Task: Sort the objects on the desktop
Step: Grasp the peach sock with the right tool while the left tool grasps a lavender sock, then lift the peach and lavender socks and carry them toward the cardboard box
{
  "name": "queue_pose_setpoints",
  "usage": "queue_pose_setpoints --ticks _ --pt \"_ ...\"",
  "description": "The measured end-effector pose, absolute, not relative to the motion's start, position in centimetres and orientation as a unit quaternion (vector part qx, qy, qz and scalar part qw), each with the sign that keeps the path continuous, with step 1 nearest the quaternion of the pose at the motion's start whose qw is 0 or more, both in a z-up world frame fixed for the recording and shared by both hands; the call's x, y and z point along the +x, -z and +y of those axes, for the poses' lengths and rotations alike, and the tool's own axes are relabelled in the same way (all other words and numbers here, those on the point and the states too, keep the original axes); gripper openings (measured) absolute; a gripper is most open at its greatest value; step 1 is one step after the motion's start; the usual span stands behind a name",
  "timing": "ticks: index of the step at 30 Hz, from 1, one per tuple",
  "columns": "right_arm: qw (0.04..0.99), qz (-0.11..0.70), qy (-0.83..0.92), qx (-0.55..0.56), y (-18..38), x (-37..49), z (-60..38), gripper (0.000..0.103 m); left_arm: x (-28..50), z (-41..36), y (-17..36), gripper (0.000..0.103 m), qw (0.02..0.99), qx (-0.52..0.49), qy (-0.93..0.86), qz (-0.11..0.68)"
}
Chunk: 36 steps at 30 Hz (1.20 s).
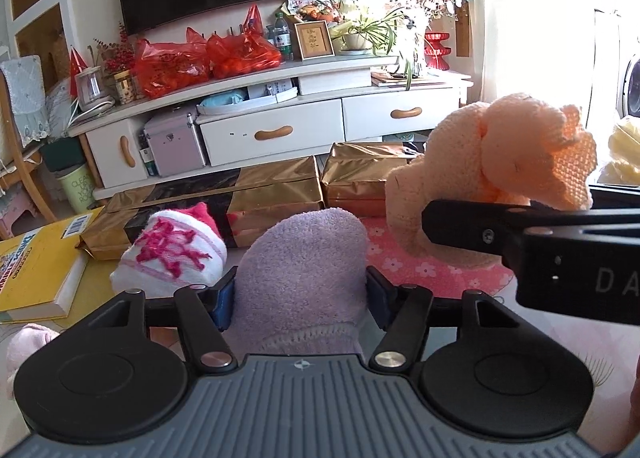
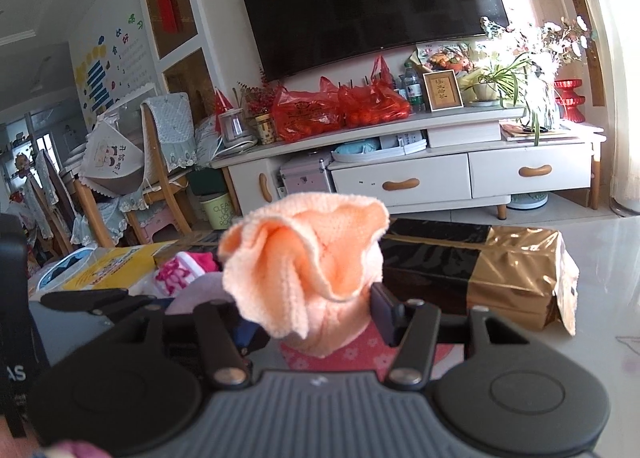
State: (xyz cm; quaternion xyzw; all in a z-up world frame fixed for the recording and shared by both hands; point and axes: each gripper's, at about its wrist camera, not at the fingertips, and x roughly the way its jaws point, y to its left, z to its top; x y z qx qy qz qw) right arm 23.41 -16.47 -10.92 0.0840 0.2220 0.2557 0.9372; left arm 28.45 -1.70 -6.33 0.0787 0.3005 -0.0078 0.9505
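Note:
My left gripper (image 1: 300, 294) is shut on a rolled lilac fuzzy sock (image 1: 304, 262) between its blue pads. A white sock roll with pink pattern (image 1: 172, 254) lies just left of it. My right gripper (image 2: 316, 318) is shut on a peach knitted sock roll (image 2: 308, 258), which also shows in the left wrist view (image 1: 492, 169) over a pink flowered mat (image 1: 432, 270). The right gripper's black finger (image 1: 480, 225) crosses that view at the right. The lilac sock shows in the right wrist view (image 2: 196, 298) to the left.
Two gold and black foil packs (image 1: 240, 197) (image 1: 360, 177) lie across the far side of the table; one shows in the right wrist view (image 2: 480, 274). A yellow book (image 1: 36, 270) lies at the left. Another pale pink sock (image 1: 24, 346) sits at the near left edge.

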Motion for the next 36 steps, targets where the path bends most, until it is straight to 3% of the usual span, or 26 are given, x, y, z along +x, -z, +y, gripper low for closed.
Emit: queue_pose_setpoints --ticks 7,36 --pt "0.936 0.22 -0.26 0.087 11.0 22.6 -16.9 0.056 27.3 -1.9 6.0 0.071 0.952 0.087 0.004 0.294" --pt "0.935 0.239 -0.254 0.067 9.4 15.7 -17.4 0.057 17.7 0.8 -1.3 0.072 0.955 0.129 -0.05 0.263"
